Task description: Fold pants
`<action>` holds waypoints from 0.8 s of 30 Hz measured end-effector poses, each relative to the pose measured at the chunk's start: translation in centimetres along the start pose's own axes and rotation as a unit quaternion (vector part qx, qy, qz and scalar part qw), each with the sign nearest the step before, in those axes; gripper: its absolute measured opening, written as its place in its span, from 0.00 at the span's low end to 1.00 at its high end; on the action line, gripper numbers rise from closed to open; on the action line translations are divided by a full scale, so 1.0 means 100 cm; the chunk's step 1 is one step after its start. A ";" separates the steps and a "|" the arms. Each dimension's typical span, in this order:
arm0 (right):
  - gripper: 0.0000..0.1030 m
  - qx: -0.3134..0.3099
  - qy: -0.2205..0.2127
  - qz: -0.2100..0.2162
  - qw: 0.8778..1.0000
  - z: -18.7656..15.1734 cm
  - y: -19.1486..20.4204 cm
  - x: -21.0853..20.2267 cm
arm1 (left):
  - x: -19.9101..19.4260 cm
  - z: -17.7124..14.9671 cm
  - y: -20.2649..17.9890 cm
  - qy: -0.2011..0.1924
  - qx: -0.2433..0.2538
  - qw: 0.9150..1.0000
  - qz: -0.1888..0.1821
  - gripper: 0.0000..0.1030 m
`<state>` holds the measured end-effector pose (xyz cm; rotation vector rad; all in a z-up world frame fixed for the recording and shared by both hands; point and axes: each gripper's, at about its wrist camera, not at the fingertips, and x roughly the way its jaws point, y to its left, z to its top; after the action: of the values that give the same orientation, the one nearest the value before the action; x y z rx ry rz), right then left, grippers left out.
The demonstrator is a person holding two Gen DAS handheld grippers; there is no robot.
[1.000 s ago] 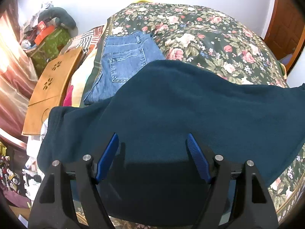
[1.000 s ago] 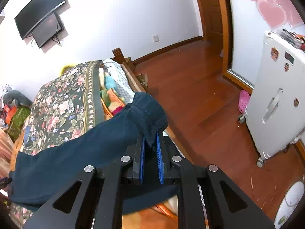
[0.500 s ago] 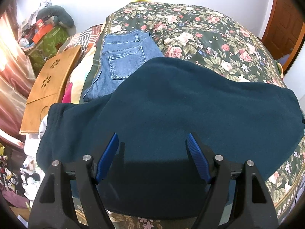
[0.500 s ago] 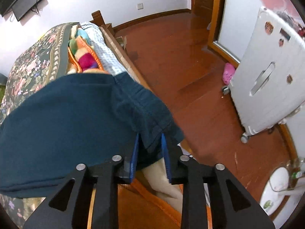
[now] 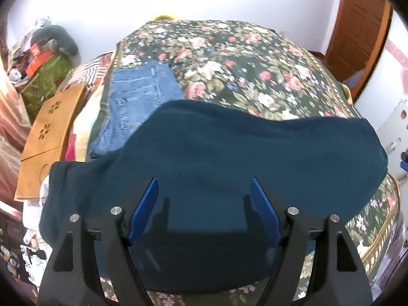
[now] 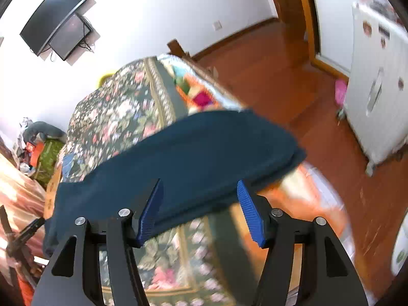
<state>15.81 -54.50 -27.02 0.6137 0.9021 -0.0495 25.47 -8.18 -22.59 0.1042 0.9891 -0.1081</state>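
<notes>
Dark teal pants (image 5: 242, 158) lie spread across the near edge of a floral bedspread (image 5: 229, 58). They also show in the right wrist view (image 6: 204, 153), with one end hanging past the bed's side. My left gripper (image 5: 204, 191) is open and empty, hovering just above the pants' near part. My right gripper (image 6: 200, 193) is open and empty, just in front of the pants' near edge.
Folded blue jeans (image 5: 137, 102) lie on the bed behind the teal pants. A wooden board (image 5: 48, 132) leans at the bed's left side, with clutter beyond. A white appliance (image 6: 377, 81) stands on the wooden floor (image 6: 293, 81) to the right.
My right gripper opened and let go of the pants' end, which dropped onto the bed edge. The right gripper then drew back. The left gripper stayed open over the pants.
</notes>
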 end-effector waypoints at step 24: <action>0.17 0.099 -0.011 -0.053 0.994 0.035 -0.051 0.064 | 0.031 -0.013 -0.004 0.042 -0.009 0.998 -0.034 0.72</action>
<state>20.86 -59.16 -32.64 0.7480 0.9142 -0.2423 26.02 -8.53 -25.87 0.0592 1.0782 -0.1575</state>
